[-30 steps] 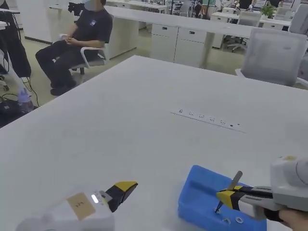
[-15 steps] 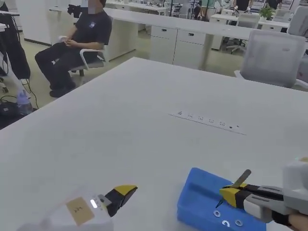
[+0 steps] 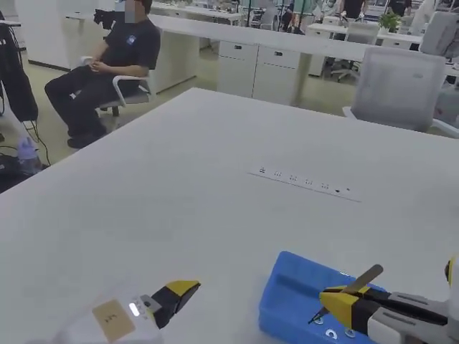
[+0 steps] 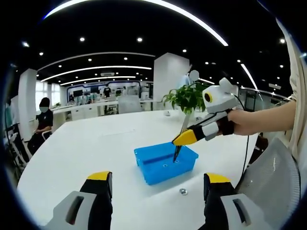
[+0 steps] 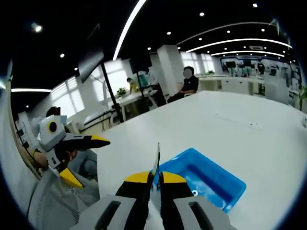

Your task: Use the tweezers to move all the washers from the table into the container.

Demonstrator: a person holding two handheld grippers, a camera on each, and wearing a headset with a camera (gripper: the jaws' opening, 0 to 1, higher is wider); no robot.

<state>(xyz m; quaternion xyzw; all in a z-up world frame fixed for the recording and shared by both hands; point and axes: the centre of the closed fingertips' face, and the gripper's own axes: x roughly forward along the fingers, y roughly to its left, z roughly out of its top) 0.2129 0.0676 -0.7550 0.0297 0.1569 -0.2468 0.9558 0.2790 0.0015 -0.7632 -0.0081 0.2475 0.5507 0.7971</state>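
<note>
A blue container (image 3: pixel 294 304) sits at the table's near edge; in the left gripper view the container (image 4: pixel 158 167) holds two small washers (image 4: pixel 164 166). One washer (image 4: pixel 183 191) lies on the white table just in front of it. My right gripper (image 3: pixel 331 299) is shut on the metal tweezers (image 3: pixel 362 278), whose tip points down into the container (image 5: pixel 206 175). In its own view the right gripper (image 5: pixel 156 178) clamps the tweezers (image 5: pixel 156 160) between its yellow tips. My left gripper (image 4: pixel 157 177) is open, left of the container, holding nothing.
The white table (image 3: pixel 201 186) stretches far ahead, with a power strip slot (image 3: pixel 305 183) set into it. A person sits on a chair (image 3: pixel 107 68) beyond the far left corner. A grey office chair (image 3: pixel 398 86) stands at the far right edge.
The head camera has tilted, shifting the whole picture. The right gripper with the tweezers has drifted slightly over the container, still pointing into it. The left gripper has hardly moved.
</note>
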